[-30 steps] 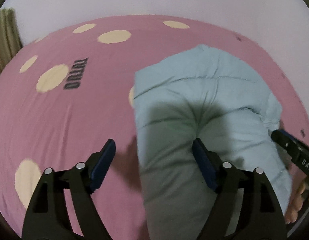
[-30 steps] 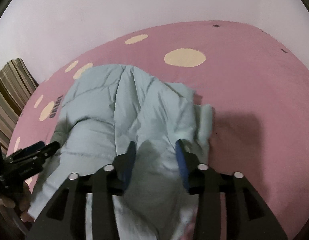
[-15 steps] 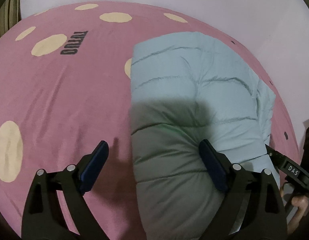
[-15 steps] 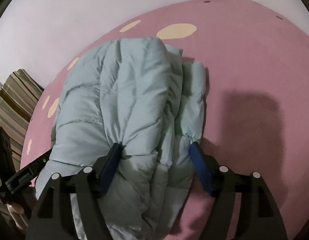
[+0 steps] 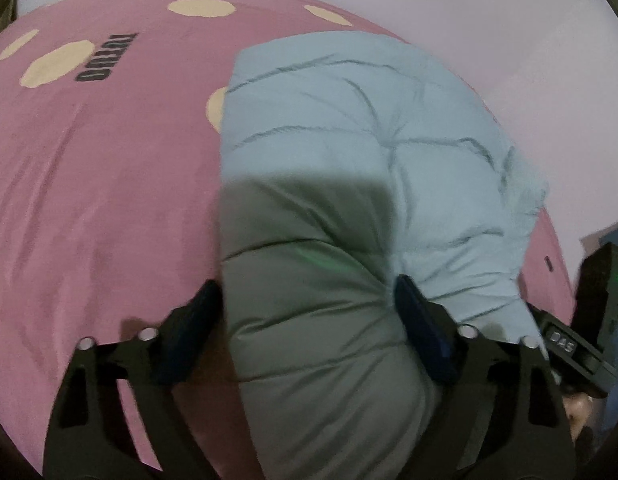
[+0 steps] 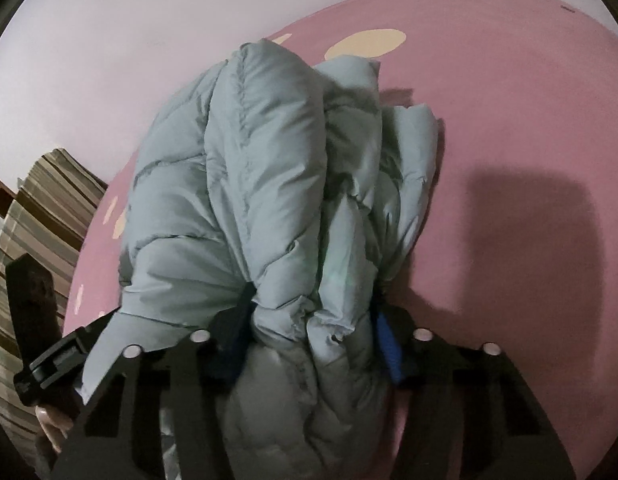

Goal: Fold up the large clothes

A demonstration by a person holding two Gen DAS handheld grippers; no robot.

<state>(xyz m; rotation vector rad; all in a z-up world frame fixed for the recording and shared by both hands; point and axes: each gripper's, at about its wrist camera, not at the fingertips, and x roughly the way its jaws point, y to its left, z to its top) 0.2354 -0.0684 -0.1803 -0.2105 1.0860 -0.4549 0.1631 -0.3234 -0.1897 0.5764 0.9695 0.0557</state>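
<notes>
The pale blue padded jacket (image 5: 349, 184) lies bundled on the pink spotted bedspread (image 5: 101, 184), with its far end toward the wall (image 5: 489, 8).

Left gripper (image 5: 305, 320): the jaws have just been closing from a wider setting. They now bracket the near left roll of the jacket, and both pads press into the padding, so this gripper holds the jacket across a thick fold.

Right gripper (image 6: 313, 332): the jaws have also just been closing. They pinch a narrower bunch of layered edges at the near right side of the jacket (image 6: 269, 184).

Compared with one second ago, both cameras sit lower and closer to the fabric, and the jacket fills more of each view.

Judgement: both grips are now set on the near end. The next fold, probably lifting this end toward the far end, can begin. The slippery, puffy fabric may slide out.
</notes>
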